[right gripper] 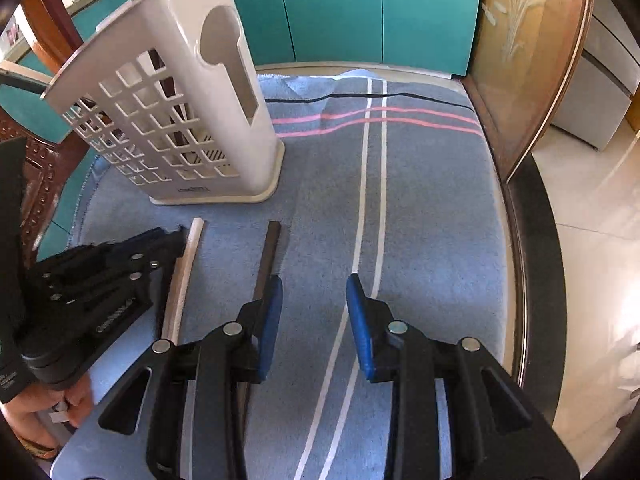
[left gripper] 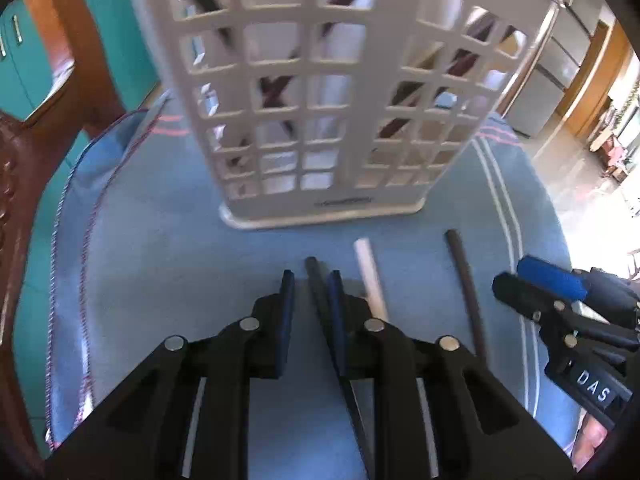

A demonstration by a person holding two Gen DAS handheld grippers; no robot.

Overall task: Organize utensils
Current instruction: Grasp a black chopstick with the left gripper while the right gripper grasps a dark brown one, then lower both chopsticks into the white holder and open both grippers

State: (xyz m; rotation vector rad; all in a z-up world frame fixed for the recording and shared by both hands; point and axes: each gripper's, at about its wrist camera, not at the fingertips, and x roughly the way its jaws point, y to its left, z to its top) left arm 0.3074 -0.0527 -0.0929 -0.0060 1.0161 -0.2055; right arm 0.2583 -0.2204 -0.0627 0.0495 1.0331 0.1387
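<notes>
Left wrist view, nearest the lens: left gripper (left gripper: 311, 286), pointing down at the blue cloth (left gripper: 160, 260). Jaws drawn narrow. First dark stick (left gripper: 315, 272) lies in the gap, hard against the right-hand pad. A sliver of cloth shows between it and the left-hand pad, so it is not clamped as far as can be seen. Whether the stick is off the cloth: cannot tell.

Just right of it: white stick (left gripper: 370, 276), flat on the cloth, lower end hidden behind the gripper finger. Further right: second dark stick (left gripper: 468, 292), also flat, roughly parallel to the others. At the right edge: right gripper (left gripper: 520, 280), seen side on, a fingertip of the person's hand (left gripper: 592, 436) below it.

Behind all three sticks: white lattice basket (left gripper: 320, 80), upright on the cloth. Dark and pale utensils show through the grid inside.

Right wrist view, left to right. Person's hand (right gripper: 44, 408) at the bottom left corner. Left gripper (right gripper: 176, 236), tips just beside the white stick (right gripper: 184, 276). Basket (right gripper: 168, 120) behind. Second dark stick (right gripper: 267, 256) runs down and passes under the left-hand finger (right gripper: 272, 312) of the right gripper (right gripper: 314, 304), outside the gap. Right gripper released, jaws standing well apart, only striped cloth (right gripper: 420, 200) between them.

Teal cabinets (right gripper: 340, 12) behind the table.
</notes>
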